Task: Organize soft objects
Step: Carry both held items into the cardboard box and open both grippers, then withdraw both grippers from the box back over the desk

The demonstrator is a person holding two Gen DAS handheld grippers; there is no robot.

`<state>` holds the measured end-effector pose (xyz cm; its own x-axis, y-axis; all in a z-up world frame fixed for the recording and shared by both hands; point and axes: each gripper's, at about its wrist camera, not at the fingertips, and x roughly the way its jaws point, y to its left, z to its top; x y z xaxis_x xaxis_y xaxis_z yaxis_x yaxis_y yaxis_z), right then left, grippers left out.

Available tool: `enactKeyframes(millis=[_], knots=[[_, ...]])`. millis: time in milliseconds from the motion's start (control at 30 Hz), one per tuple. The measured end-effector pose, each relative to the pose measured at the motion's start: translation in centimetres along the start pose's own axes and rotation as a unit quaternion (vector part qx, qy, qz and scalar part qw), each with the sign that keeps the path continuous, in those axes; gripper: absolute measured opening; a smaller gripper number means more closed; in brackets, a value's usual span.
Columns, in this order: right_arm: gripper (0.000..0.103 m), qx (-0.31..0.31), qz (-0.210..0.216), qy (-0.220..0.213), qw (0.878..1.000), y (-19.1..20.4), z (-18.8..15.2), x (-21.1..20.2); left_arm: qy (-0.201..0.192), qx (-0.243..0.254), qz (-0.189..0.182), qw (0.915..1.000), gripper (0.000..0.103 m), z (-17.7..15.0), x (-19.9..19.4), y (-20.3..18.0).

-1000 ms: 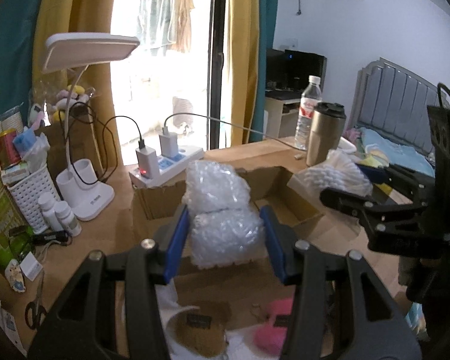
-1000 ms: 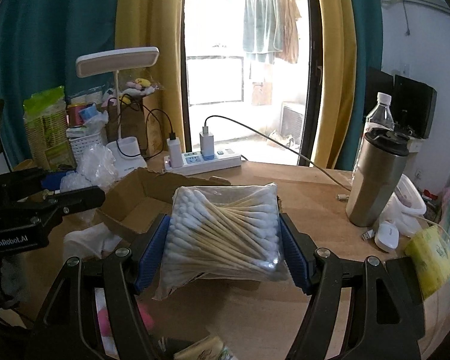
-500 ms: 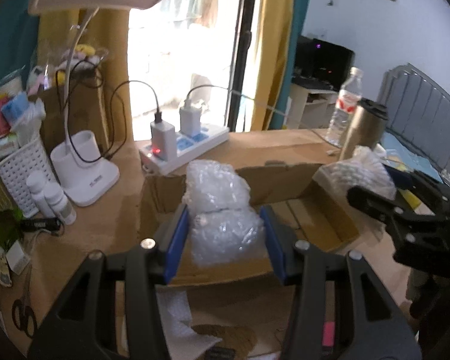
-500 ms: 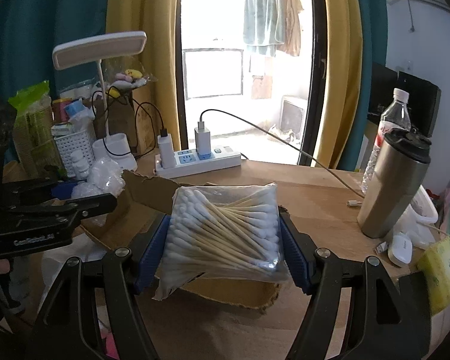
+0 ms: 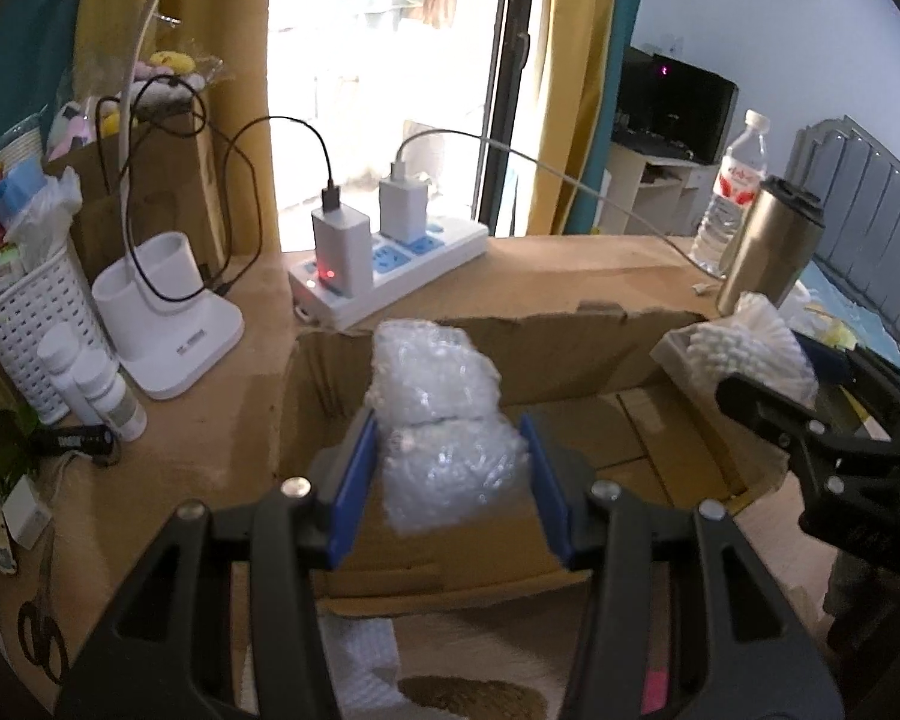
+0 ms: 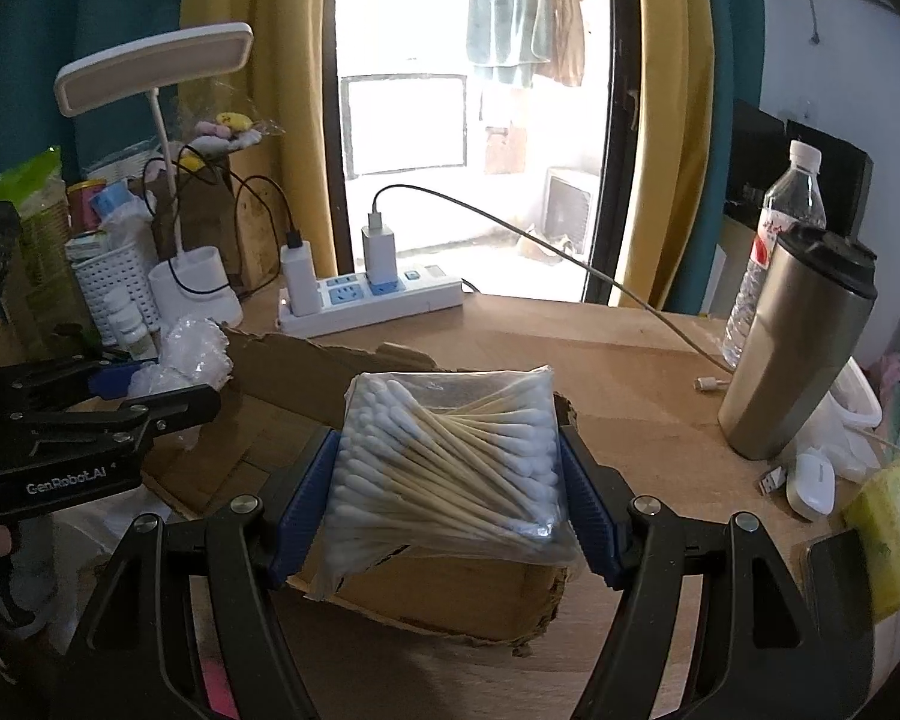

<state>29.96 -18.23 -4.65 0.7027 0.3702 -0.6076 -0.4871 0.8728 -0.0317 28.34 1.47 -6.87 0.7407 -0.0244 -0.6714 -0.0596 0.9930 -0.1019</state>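
Left wrist view is showing the left tongs [image 5: 450, 480] clamping a wad of bubble wrap [image 5: 441, 420] between the blue pads, holding it above the open cardboard box [image 5: 570, 360]. The wad is sticking out well past the fingertips, so the grip is taking only its lower half; this is judged adequate for a light, springy item and is leaving the free end pointing at the box interior for release.

Right wrist view is showing the right tongs [image 6: 450, 474] clamping a bag of cotton swabs [image 6: 450, 468] across its width, the bag lying roughly flat over the near edge of the box. Gripping across the bag is keeping the swabs bunched and the loose film from sagging. Both items are appearing to be hovering over the box as the collecting place; neither is resting inside it yet.

Surroundings: a power strip [image 5: 390, 276] with two chargers is sitting just behind the box on the surface [image 6: 630, 360], with cables trailing across. A lamp [image 6: 192, 288], a white basket [image 5: 24, 330] and small bottles [image 5: 96, 384] are standing to the left; a steel tumbler [image 6: 798, 348] and a water bottle [image 6: 780, 222] are standing to the right.

Obstructions: the raised rear flap and torn edges of the box are narrowing the opening, and the two tongs are working close together over it.
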Motion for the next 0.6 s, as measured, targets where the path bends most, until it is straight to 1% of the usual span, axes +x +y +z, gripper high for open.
enactKeyframes(millis=[100, 200, 267, 300, 333, 433, 600], knots=[[0.074, 0.005, -0.003, 0.003, 1.000, -0.1, 0.0, 0.3, 0.006, 0.001, 0.001, 1.0000, 0.051, 0.0, 0.2, -0.1], [0.074, 0.007, -0.004, 0.004, 1.000, -0.2, 0.1, 0.2, 0.004, 0.002, 0.002, 1.0000, 0.054, 0.0, 0.0, -0.1], [0.075, 0.006, -0.005, 0.000, 1.000, -0.1, 0.2, 0.0, 0.000, 0.003, 0.005, 1.0000, 0.064, 0.1, -0.3, -0.2], [0.075, 0.006, -0.005, -0.002, 1.000, -0.1, 0.3, -0.1, -0.003, 0.004, 0.008, 1.0000, 0.072, 0.1, -0.5, -0.3], [0.075, 0.007, -0.005, -0.005, 1.000, 0.0, 0.3, -0.4, -0.006, 0.004, 0.010, 0.9999, 0.075, 0.2, -0.8, -0.3], [0.075, 0.006, -0.006, -0.014, 1.000, 0.1, 0.4, -1.3, -0.023, -0.004, 0.005, 0.9997, 0.075, 0.2, -2.0, -0.2], [0.075, 0.005, -0.012, -0.028, 1.000, 0.4, 0.2, -3.4, -0.038, -0.004, 0.011, 0.9992, 0.075, -0.1, -4.1, -0.1]])
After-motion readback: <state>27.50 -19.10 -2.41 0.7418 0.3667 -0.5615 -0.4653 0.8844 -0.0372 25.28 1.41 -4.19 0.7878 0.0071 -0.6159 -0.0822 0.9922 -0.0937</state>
